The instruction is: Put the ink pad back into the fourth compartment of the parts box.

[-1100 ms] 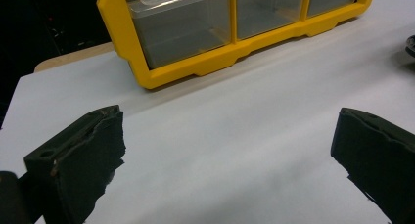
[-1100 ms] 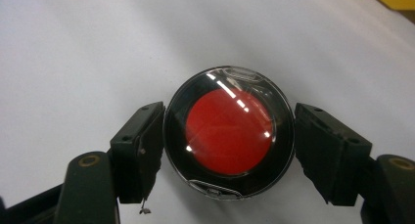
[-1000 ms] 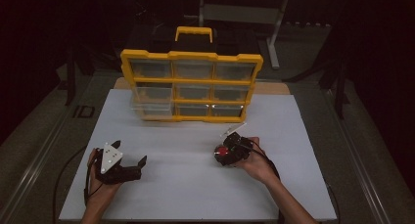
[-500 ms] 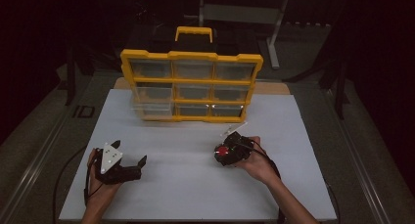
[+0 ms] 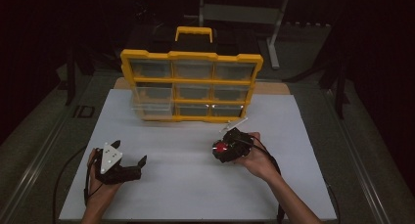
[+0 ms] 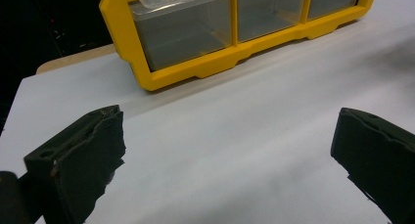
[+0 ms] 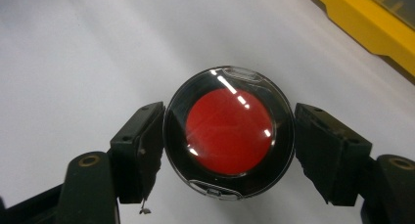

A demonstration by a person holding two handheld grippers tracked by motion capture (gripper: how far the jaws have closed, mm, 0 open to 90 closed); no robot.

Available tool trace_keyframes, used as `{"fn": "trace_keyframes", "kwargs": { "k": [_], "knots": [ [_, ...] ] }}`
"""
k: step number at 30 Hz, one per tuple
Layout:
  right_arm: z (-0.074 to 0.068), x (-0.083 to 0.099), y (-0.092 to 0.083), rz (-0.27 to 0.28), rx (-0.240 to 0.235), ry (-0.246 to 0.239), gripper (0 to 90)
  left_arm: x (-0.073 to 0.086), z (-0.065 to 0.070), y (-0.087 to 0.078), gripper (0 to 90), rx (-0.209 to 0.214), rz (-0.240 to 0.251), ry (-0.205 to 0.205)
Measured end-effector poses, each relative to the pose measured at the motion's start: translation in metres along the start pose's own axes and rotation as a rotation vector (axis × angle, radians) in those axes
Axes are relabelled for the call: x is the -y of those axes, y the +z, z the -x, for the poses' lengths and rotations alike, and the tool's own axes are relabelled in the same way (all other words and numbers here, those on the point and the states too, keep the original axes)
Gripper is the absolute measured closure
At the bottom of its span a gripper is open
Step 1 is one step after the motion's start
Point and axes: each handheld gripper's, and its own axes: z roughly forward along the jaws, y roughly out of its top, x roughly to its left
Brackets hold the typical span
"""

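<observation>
The right gripper (image 7: 230, 141) is clamping a round black compact with a clear lid and red centre (image 7: 229, 133), both pads pressing its rim, and is holding it just over the white board (image 5: 195, 185). Ahead of and beside this claw, the yellow plastic organiser with clear drawers (image 5: 192, 87) is standing upright, with one clear drawer (image 5: 152, 102) jutting out at its lower left. The left gripper (image 6: 230, 150) is resting on the board with its jaws spread wide around nothing, the organiser's corner lying ahead of it. Judging by this, the pick-up is done; carrying the compact to a drawer and releasing it is probably remaining.
</observation>
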Motion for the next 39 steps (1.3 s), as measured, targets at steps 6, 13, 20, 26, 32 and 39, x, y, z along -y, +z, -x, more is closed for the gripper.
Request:
{"fn": "trace_keyframes", "kwargs": {
  "k": [6, 13, 20, 26, 32, 39],
  "knots": [
    [0.000, -0.007, -0.006, 0.010, -0.001, -0.005, 29.4, 0.000, 0.000, 0.000, 0.1, 0.000, 0.000, 0.000],
    [-0.002, -0.015, -0.012, 0.020, -0.003, -0.017, 29.4, 0.000, 0.000, 0.000, 0.1, -0.001, -0.001, 0.003],
    [-0.004, -0.026, -0.019, 0.036, 0.000, -0.032, 29.4, 0.000, 0.000, 0.001, 0.1, 0.000, -0.001, 0.005],
    [-0.004, -0.034, -0.024, 0.051, 0.002, -0.042, 29.4, 0.000, 0.000, 0.001, 0.1, 0.000, -0.001, 0.005],
    [-0.004, -0.043, -0.029, 0.060, 0.004, -0.052, 29.4, 0.000, 0.000, 0.001, 0.1, 0.000, -0.001, 0.006],
    [-0.005, -0.053, -0.035, 0.072, 0.001, -0.066, 29.4, 0.000, 0.000, 0.001, 0.1, 0.001, 0.000, 0.006]
  ]
}}
